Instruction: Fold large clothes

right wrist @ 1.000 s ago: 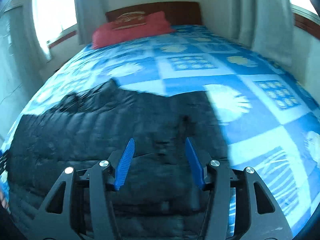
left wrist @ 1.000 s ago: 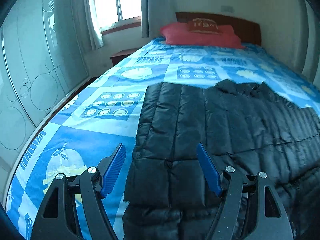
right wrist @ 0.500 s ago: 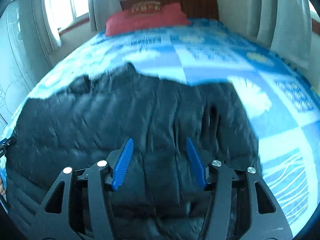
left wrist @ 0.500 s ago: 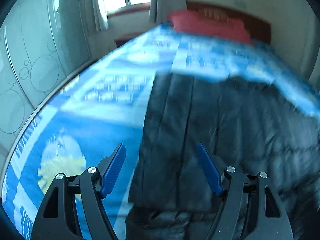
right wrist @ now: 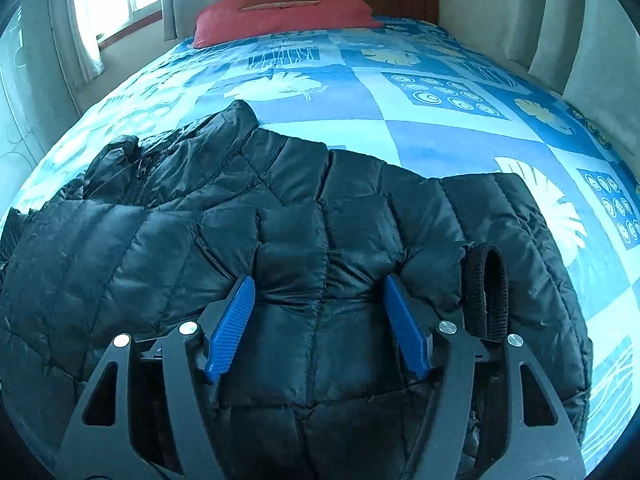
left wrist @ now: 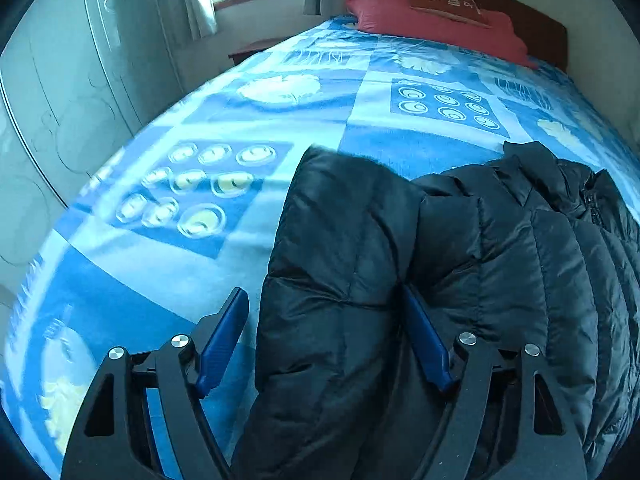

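While spread crosswise (collar toward pillow), jacket (right wrist: 304, 216) lies flat.

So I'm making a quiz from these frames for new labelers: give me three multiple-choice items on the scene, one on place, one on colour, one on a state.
1. Where does the black puffer jacket lie?
A. on the blue patterned bedspread
B. on the floor
C. over the headboard

2. What colour is the pillow at the head of the bed?
A. white
B. green
C. red

3. How does the right gripper stand?
A. shut on a pillow
B. open over the jacket
C. shut with nothing in it

Answers:
1 A, the jacket is spread across the bedspread.
2 C, the pillow by the headboard is red.
3 B, its blue pads stand wide apart with quilted fabric in between, unpinched.
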